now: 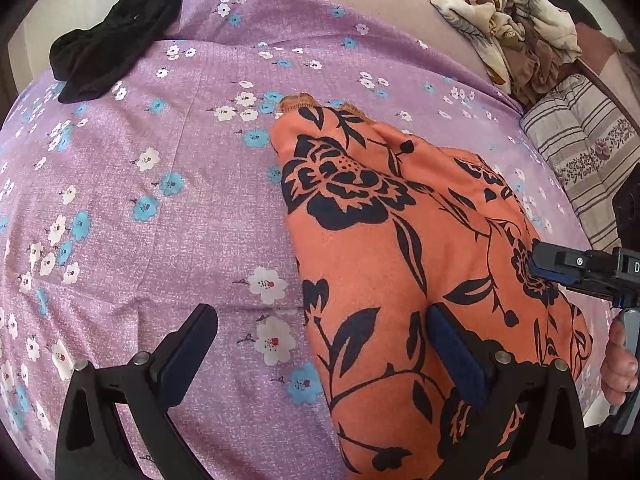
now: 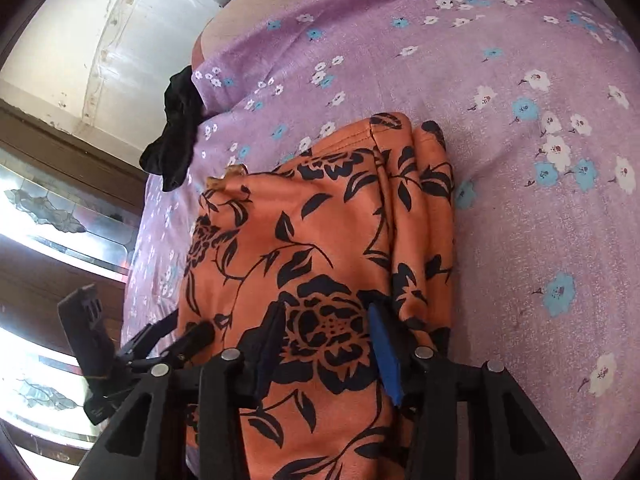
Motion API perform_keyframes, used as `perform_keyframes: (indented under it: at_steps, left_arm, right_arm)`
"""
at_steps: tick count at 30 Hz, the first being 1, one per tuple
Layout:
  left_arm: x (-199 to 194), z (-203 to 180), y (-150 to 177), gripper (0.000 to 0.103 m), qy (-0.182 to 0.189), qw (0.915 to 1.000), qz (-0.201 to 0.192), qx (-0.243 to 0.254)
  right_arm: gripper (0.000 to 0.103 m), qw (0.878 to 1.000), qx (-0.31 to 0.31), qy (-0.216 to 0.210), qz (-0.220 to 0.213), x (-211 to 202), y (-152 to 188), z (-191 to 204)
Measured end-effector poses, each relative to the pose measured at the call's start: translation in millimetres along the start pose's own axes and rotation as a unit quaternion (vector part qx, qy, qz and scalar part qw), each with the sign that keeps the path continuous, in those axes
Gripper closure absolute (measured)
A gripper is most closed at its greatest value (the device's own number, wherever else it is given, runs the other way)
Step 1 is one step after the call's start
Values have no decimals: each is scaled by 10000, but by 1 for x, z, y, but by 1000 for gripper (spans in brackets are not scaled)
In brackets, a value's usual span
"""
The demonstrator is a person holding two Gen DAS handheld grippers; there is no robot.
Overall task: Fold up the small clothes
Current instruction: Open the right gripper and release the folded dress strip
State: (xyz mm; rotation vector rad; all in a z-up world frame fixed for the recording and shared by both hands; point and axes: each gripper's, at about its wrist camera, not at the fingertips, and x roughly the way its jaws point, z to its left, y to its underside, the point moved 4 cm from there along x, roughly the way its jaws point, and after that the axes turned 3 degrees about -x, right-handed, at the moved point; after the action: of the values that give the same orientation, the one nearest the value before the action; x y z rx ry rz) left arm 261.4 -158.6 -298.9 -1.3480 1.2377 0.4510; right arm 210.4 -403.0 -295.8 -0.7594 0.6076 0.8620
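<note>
On the floral bed sheet [image 1: 160, 160], the orange garment [image 1: 380, 260] is light and limp; grip doubled edges. Left tongs [image 1: 320, 360] gape empty; right tongs [image 2: 328, 344] half-open, straddling cloth unpinched.

**Cloth, plastic and wood**

The orange garment [image 2: 320, 248] looked like soft, faintly sheened cloth on a matt, speckled purple sheet [image 1: 168, 208]. At ten o'clock lay dull black fabric [image 1: 108, 44]. The gripper fingers [image 1: 188, 352] were matt black plastic with bright metal pins.

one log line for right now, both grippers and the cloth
left gripper: open over orange garment edge | right gripper: open, astride garment | bedsheet: garment lying partly folded
</note>
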Motion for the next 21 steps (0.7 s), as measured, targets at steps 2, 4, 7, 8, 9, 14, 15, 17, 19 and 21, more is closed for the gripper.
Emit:
perform_keyframes:
  at_steps: [2,4,7,8,9,14,15,17,19,21]
  left_arm:
    - [-4,1,-2,0,58,10000,1,-12]
    - [-9,1,-5,0,231,9997,-54,-80]
    - [-15,2,-10,0,780,9964,-62,-317]
    - [-15,3,-11,0,975,9944,-24,-407]
    - [-15,5,-12,0,1148,9922,37,-483]
    - [2,7,-7,0,1410,9867,453,-663]
    - [5,6,-5,0,1469,9853,523,-692]
    - [10,1,-2,0,1676,9809,651,-741]
    - [12,-4,0,0,1889,9763,737,-751]
    - [14,-6,2,0,2051,9726,791,-754]
  right_arm:
    - [56,9999,23,-74,-151,-9,-4,-1]
    - [55,9994,25,-53,-348,-20,-10,-3]
    - [40,9988,108,-13,-478,-35,-14,-16]
    - [40,9987,156,-11,-475,-38,-17,-22]
    - [40,9986,224,-15,-476,-41,-18,-28]
    - [37,9989,412,-42,-236,-40,-14,-49]
    - [37,9992,382,-4,-119,-36,-11,-51]
    - [37,9995,312,43,64,-29,-6,-55]
    - [37,9993,286,-63,227,-23,0,-59]
    - [37,9989,288,-194,321,-18,4,-62]
